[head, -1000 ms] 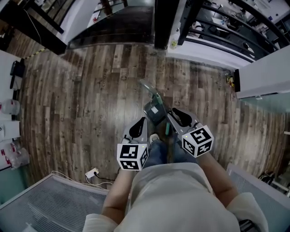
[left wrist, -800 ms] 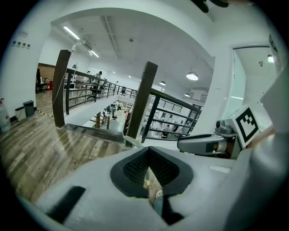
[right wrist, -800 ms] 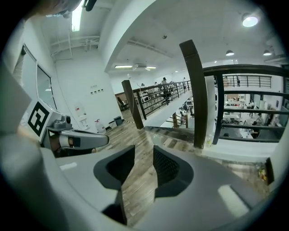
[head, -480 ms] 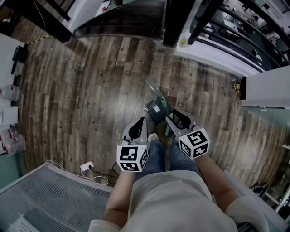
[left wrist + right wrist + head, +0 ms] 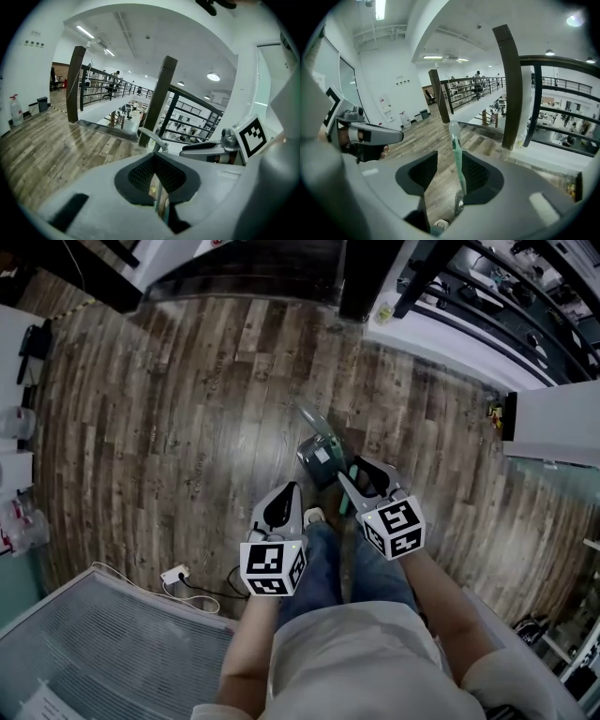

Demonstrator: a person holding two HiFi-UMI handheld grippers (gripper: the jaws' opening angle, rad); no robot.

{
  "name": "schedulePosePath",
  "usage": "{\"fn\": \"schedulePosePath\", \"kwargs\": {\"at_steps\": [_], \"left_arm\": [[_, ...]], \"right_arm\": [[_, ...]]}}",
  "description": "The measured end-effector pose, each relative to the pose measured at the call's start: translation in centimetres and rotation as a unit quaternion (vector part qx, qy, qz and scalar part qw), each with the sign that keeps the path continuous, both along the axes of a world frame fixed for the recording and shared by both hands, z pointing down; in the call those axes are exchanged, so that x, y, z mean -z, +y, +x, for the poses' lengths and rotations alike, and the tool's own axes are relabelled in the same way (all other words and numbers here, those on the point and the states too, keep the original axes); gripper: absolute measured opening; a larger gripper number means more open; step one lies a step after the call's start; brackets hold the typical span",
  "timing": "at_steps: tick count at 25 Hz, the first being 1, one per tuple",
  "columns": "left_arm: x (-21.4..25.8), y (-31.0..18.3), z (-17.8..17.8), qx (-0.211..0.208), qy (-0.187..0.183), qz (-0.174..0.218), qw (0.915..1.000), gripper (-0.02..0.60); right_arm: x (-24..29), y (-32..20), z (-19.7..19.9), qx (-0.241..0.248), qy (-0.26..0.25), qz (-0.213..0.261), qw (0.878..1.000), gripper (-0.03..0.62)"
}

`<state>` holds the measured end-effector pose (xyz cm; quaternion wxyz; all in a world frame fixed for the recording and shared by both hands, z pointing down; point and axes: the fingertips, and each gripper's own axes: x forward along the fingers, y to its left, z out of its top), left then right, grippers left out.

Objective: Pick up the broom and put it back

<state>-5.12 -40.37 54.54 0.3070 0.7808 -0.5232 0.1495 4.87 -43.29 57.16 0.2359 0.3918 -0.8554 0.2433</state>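
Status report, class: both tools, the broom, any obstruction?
Left tool shut, empty. Right tool just opened; green plastic broom handle unclamped between jaws. Grey long-handled dustpan alongside.

Bright, even indoor light is coming from overhead. Ceiling strip lights [image 5: 84, 32] and a round lamp [image 5: 213, 76] are glowing white in the left gripper view. Another strip [image 5: 380, 7] is blowing out at the top of the right gripper view. The wood floor [image 5: 187, 399] is catching a pale sheen, and shadows on it are falling soft and faint. The head view is bending hard at its edges, curving the planks. Both gripper views are sitting inside black round vignettes with heavy fisheye warp. Surfaces closest to each lens are going soft, and the far hall is reading sharper.
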Motion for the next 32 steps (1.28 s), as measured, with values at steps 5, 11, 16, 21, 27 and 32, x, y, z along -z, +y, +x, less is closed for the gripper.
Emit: {"fn": "schedulePosePath", "kwargs": {"at_steps": [5,11,16,21,27,32], "left_arm": [[-1.7,-0.8,0.4,-0.002,-0.004,-0.006,1.0000,0.008],[-3.3,-1.7,0.6,-0.005,-0.009,-0.012,0.9999,0.008],[-4.4,-2.1,0.6,-0.006,-0.011,-0.019,0.9997,0.008],[-5.4,-2.0,0.6,-0.007,-0.013,-0.024,0.9996,0.008],[-6.2,-1.9,0.6,-0.008,-0.013,-0.032,0.9994,0.008],[-6.7,-1.7,0.8,-0.009,-0.012,-0.038,0.9992,0.008]], "right_arm": [[-2.4,-0.8,0.1,0.008,0.016,-0.008,1.000,0.166],[-4.8,-1.4,-0.1,0.018,0.024,-0.020,0.999,0.166],[-6.4,-2.0,-0.4,0.028,0.034,-0.025,0.999,0.166],[-7.9,-2.4,-0.6,0.033,0.039,-0.028,0.998,0.166],[-9.1,-3.0,-0.7,0.034,0.041,-0.032,0.998,0.159],[-9.6,-3.2,-0.8,0.035,0.043,-0.033,0.998,0.146]]}}
